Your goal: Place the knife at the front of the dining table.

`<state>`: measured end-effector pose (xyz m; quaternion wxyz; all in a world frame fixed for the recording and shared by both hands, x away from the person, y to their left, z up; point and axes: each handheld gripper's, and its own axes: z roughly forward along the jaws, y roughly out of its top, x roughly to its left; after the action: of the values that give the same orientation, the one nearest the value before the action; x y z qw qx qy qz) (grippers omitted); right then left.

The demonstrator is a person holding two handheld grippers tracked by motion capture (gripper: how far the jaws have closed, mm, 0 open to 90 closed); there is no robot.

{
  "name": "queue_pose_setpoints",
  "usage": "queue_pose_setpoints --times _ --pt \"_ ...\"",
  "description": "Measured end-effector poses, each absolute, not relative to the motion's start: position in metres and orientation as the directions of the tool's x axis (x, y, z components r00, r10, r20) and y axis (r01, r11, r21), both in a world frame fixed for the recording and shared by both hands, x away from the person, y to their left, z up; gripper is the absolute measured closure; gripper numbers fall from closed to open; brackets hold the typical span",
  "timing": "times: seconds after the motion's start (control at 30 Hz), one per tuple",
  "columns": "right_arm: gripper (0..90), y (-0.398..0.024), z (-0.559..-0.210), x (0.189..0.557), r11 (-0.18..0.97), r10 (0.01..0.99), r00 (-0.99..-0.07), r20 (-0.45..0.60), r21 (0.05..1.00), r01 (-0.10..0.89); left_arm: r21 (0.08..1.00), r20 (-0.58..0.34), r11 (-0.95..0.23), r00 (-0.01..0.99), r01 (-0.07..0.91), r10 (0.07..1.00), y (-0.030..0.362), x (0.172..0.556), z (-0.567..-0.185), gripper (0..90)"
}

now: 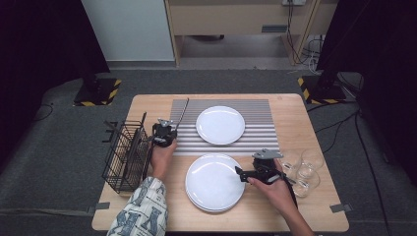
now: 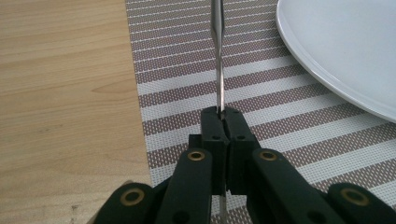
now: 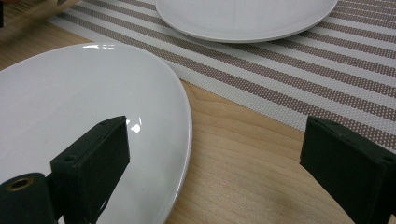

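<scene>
Left gripper (image 2: 222, 122) clamped on thin flat steel utensil (image 2: 218, 56) over woven striped placemat (image 2: 187, 93); right gripper (image 3: 215, 163) agape beside glossy round plate (image 3: 70, 93)

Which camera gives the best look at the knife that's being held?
The left gripper view: the knife runs up from the shut left tool, over the mat. The high view shows it small. The right gripper view shows plates instead.

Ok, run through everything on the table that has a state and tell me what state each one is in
left gripper: shut on the utensil
utensil: held over the placemat, which kind unclear
right gripper: open, straddling the near plate's rim
far plate: empty, on the placemat
near plates: stacked, top one empty
wire rack: contents unclear
glasses: clustered, apparently empty
</scene>
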<state>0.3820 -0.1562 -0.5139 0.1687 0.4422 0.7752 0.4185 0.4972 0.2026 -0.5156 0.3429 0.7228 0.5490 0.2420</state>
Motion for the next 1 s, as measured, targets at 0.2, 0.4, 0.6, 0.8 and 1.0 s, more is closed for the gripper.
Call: queue_pose_setpoints --times 0.2,0.4,0.6,0.8,1.0 --pt "8.3 -0.158 -0.514 0.382 0.255 0.828 -0.549 0.112 0.798 0.547 0.755 -0.029 -0.161 0.277 0.636 0.960 0.202 0.501 -0.517 88.1" --pt "8.4 -0.160 -0.514 0.383 0.252 0.830 -0.547 0.113 0.798 0.547 0.749 -0.029 -0.158 0.269 0.644 0.963 0.203 0.505 -0.520 88.1" --pt "8.4 -0.162 -0.514 0.383 0.245 0.832 -0.541 0.120 0.797 0.553 0.744 -0.023 -0.161 0.266 0.649 0.964 0.202 0.511 -0.521 88.1" --pt "8.4 -0.164 -0.514 0.384 0.234 0.835 -0.534 0.130 0.794 0.560 0.735 -0.025 -0.158 0.259 0.659 0.966 0.201 0.516 -0.525 88.1" --pt "8.9 -0.162 -0.516 0.384 0.249 0.832 -0.542 0.119 0.793 0.556 0.729 -0.026 -0.159 0.259 0.666 0.965 0.201 0.517 -0.530 88.1"
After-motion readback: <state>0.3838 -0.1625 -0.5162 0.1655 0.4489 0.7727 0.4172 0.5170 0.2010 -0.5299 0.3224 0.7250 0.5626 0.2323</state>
